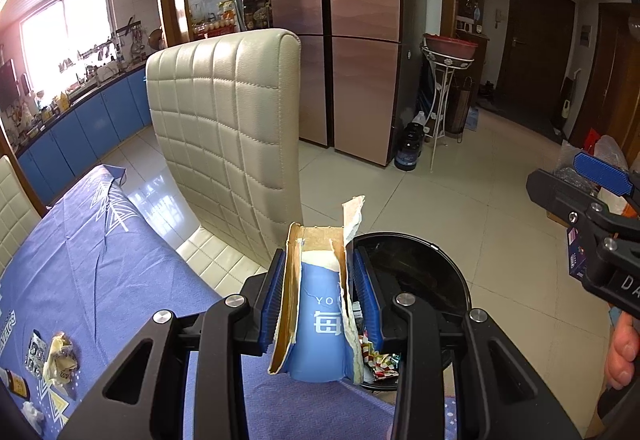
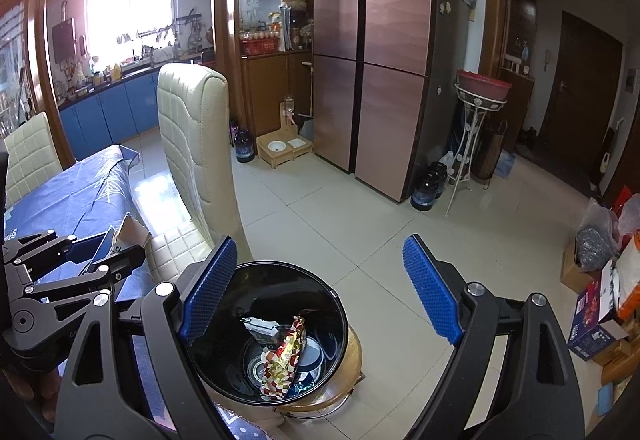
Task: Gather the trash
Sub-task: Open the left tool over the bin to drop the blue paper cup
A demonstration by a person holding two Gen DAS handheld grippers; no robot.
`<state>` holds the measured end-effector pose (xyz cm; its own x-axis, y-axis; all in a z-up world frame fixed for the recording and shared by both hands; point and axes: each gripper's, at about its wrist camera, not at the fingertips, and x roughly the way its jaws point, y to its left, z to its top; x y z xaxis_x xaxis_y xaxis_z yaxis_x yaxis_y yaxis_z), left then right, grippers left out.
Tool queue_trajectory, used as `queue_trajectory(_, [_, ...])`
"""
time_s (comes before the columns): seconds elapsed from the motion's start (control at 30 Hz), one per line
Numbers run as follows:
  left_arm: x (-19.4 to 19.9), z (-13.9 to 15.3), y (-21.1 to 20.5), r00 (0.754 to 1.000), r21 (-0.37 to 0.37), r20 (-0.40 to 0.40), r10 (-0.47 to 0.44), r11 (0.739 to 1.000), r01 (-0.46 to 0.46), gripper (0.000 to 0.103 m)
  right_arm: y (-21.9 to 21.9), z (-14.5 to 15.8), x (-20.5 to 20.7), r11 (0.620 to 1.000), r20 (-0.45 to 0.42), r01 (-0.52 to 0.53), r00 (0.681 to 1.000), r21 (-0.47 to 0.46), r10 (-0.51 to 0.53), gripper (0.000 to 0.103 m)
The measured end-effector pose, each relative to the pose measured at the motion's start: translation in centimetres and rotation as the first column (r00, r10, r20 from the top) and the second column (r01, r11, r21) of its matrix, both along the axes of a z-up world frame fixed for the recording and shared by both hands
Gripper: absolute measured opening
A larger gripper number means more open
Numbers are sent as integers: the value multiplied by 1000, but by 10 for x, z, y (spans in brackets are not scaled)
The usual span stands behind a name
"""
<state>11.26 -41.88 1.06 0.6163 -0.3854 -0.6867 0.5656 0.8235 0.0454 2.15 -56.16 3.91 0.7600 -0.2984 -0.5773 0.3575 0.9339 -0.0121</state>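
My left gripper (image 1: 320,296) is shut on a torn blue-and-white carton (image 1: 320,328) with brown cardboard edges, held at the table's near edge beside the black trash bin (image 1: 424,272). In the right wrist view the same left gripper (image 2: 120,256) shows at the left with the carton (image 2: 128,230) in it. My right gripper (image 2: 316,288) hangs open above the black trash bin (image 2: 240,320), nothing between its blue pads. Inside the bin lie a red-and-gold wrapper (image 2: 286,356) and a small dark packet (image 2: 258,328). The right gripper (image 1: 600,180) also shows at the right edge of the left wrist view.
A cream quilted chair (image 1: 228,128) stands between the blue-clothed table (image 1: 100,260) and the bin. Crumpled paper (image 1: 60,360), a blister pack (image 1: 34,354) and white tissue (image 1: 32,416) lie on the cloth. Boxes and bags (image 2: 608,280) crowd the floor at right.
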Motion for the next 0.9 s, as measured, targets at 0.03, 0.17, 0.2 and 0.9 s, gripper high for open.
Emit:
queue_trajectory(0.03, [0, 0, -2, 1000, 0, 0, -5, 1000, 5, 33, -1, -1, 0, 1000, -1, 3, 1000, 0, -3, 85])
queue_trajectory(0.17, [2, -1, -10, 1000, -1, -3, -22, 1000, 22, 33, -6, -2, -1, 1000, -5, 17, 1000, 3, -17, 85])
queue_trajectory(0.2, [3, 0, -12, 1000, -2, -2, -25, 1000, 25, 33, -7, -2, -1, 1000, -6, 20, 1000, 4, -20, 85])
queue_trajectory(0.9, [10, 8, -37, 999, -53, -4, -50, 997, 49, 80, -23, -9, -6, 998, -24, 64, 998, 13, -63, 85])
